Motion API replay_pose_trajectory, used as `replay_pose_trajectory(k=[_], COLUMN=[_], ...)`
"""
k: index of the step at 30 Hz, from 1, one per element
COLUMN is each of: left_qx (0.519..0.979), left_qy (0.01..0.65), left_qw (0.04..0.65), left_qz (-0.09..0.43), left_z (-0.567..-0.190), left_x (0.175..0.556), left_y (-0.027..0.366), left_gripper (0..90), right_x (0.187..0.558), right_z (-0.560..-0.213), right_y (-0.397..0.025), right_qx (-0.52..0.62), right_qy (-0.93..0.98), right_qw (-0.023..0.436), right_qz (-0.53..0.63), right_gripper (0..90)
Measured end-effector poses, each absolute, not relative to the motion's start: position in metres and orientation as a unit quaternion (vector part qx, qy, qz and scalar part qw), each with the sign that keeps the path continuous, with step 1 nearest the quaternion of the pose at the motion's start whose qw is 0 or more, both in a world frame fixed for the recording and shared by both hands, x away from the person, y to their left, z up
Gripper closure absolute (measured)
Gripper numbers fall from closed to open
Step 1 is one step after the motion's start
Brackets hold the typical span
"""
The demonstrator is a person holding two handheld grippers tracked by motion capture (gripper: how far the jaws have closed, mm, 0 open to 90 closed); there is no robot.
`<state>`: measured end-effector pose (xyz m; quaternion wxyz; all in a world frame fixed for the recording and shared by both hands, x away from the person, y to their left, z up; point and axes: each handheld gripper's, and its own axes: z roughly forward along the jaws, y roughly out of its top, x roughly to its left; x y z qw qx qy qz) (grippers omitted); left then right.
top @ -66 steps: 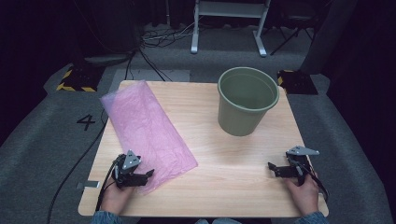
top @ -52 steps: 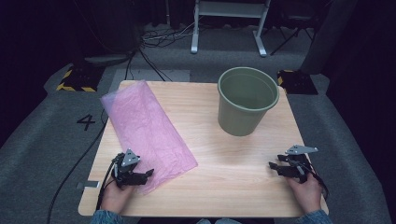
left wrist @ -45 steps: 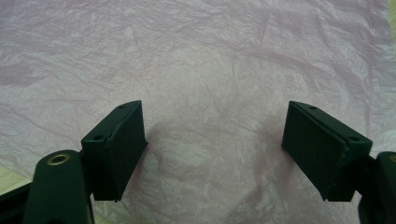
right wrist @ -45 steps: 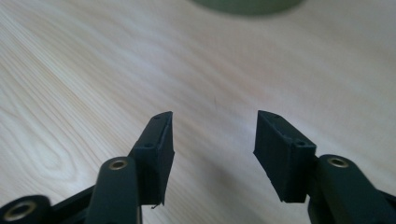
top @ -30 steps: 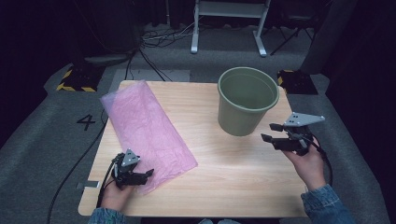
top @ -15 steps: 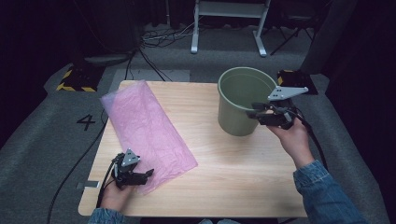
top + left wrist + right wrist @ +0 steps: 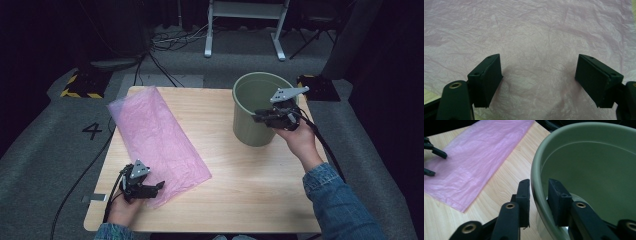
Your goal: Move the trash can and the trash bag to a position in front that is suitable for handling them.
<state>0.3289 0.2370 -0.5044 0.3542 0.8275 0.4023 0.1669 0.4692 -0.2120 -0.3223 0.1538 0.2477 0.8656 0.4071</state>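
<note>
Left hand-held gripper (image 7: 539, 80), jaws wide apart, over crinkled pink plastic sheet (image 7: 531, 35)

The right gripper (image 7: 258, 118) has left the table's (image 7: 260, 200) near right corner and travelled forward. It now straddles the rim of the green bucket (image 7: 250, 131), one jaw on each side.

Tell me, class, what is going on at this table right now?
A person works at a light wooden table with a gripper in each hand. The right gripper straddles the rim of the round olive-green plastic bucket, one jaw outside, one inside, not clearly clamped. The left gripper is open, low over the near end of the flat pink plastic bag.
</note>
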Motion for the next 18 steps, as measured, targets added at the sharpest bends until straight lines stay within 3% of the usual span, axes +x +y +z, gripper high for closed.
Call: replay_pose_trajectory(k=[11,18], left_qx=[0.828,0.829], left_qy=[0.402,0.394], left_qw=[0.354,0.359], left_qz=[0.167,0.171], left_z=[-0.504,-0.499], left_x=[0.329,0.325], left_y=[0.237,0.236], left_gripper=[21.2,22.9], right_x=[0.438,0.395], right_z=[-0.323,-0.323], right_y=[-0.207,-0.201], right_qx=[0.214,0.174], right_qy=[0.873,0.880], right_qw=[0.123,0.092], right_qz=[0.421,0.432], right_gripper=[71.8,70.5])
